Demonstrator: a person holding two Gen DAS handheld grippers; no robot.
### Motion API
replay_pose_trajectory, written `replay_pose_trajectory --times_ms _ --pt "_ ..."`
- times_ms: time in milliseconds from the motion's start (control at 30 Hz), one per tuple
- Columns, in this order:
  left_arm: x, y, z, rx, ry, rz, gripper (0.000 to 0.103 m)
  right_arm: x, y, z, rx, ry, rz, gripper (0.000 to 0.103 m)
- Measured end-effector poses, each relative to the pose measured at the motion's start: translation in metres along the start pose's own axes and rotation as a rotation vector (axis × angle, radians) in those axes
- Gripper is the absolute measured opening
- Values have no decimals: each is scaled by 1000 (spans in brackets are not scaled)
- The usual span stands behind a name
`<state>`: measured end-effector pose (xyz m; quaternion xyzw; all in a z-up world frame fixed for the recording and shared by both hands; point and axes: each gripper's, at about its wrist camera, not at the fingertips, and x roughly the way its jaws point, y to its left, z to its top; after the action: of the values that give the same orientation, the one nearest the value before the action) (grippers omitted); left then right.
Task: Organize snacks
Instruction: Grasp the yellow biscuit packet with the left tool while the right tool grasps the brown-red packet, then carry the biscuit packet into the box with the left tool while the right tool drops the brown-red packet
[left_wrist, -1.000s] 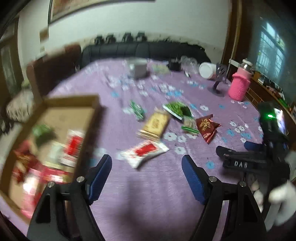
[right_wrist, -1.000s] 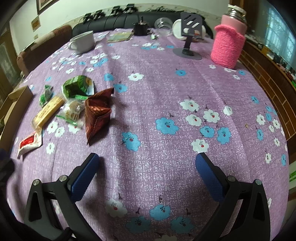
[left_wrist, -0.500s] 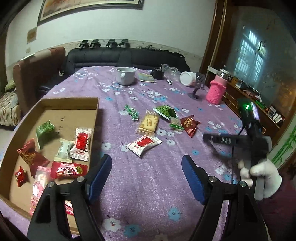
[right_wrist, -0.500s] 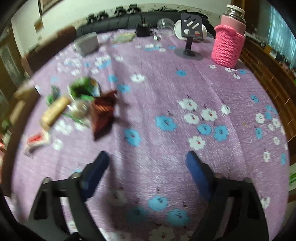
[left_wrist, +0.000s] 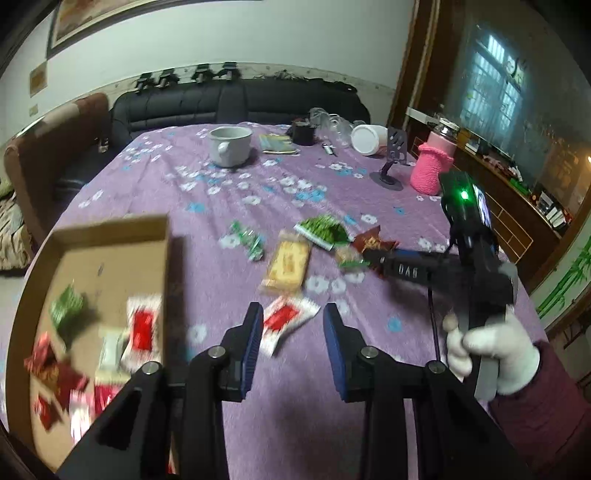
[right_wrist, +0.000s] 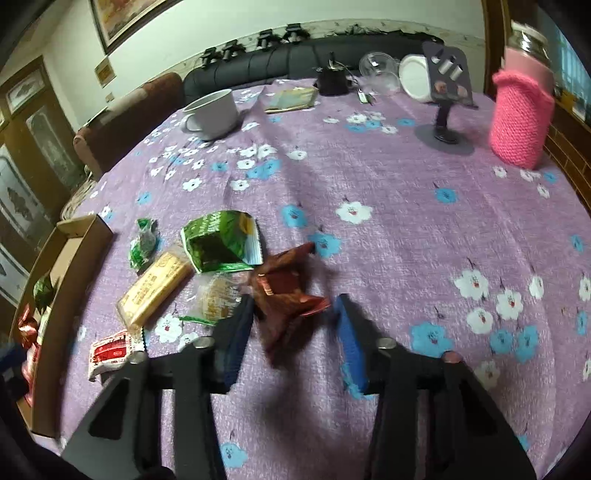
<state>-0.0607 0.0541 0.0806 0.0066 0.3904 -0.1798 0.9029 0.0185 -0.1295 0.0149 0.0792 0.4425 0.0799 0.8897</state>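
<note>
left wrist view: the left gripper (left_wrist: 291, 332) is spread wide around a red and white snack pack (left_wrist: 286, 321) at the bottom middle, beside the cardboard box (left_wrist: 110, 236). right wrist view: the right gripper (right_wrist: 293, 332) is spread around a dark red snack bag (right_wrist: 284, 291) on the purple surface (right_wrist: 406, 221).

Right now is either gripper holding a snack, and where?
Neither. The left gripper is open around the red-and-white packet; the right gripper is open around the dark red packet, not yet clamped.
</note>
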Motion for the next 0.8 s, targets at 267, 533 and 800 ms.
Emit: replay_pose_trajectory --times_ms 267,533,800 --pt "77 -13 34 102 146 90 36 -20 -18 -2 64 -48 51 33" --pt "129 -18 39 200 240 139 47 -28 -29 1 116 -57 112 33" --pt "132 -13 43 149 245 47 32 -29 -31 0 126 -56 126 33"
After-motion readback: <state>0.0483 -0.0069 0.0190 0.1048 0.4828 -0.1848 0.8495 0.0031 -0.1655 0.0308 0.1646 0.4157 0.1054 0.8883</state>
